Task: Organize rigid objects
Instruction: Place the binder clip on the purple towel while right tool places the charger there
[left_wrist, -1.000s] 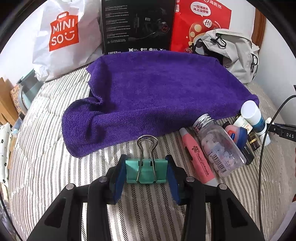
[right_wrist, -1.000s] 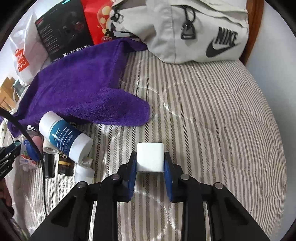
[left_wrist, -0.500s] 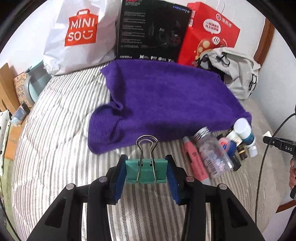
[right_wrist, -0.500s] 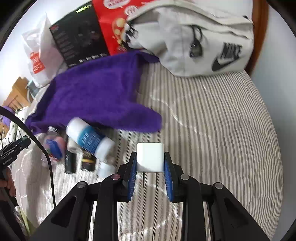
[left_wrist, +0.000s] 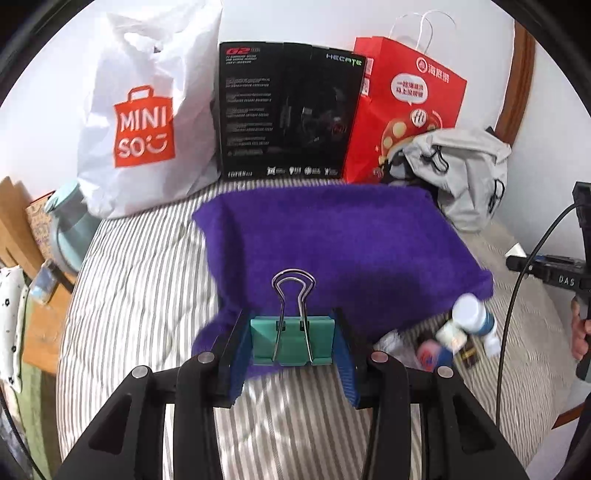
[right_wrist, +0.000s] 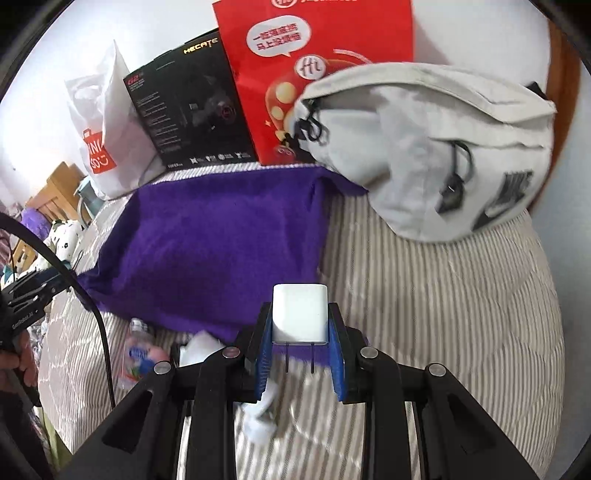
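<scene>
Above the bed, left gripper (left_wrist: 292, 341) pinches binder clip (left_wrist: 292, 341) (upright); right gripper (right_wrist: 300, 321) pinches charger (right_wrist: 300, 314).

Ahead of my left claw, the white bag (left_wrist: 147, 122) reads "MINISO" in white on an orange bag sign. The black box (left_wrist: 288, 110) carries "HECATE" in green at its top corner, "G2" in red and "EDIFIER" along the bottom. The red bag (left_wrist: 402, 107) bears Chinese characters I cannot make out, and the black handle (left_wrist: 554, 277) at right says "DAS".
</scene>
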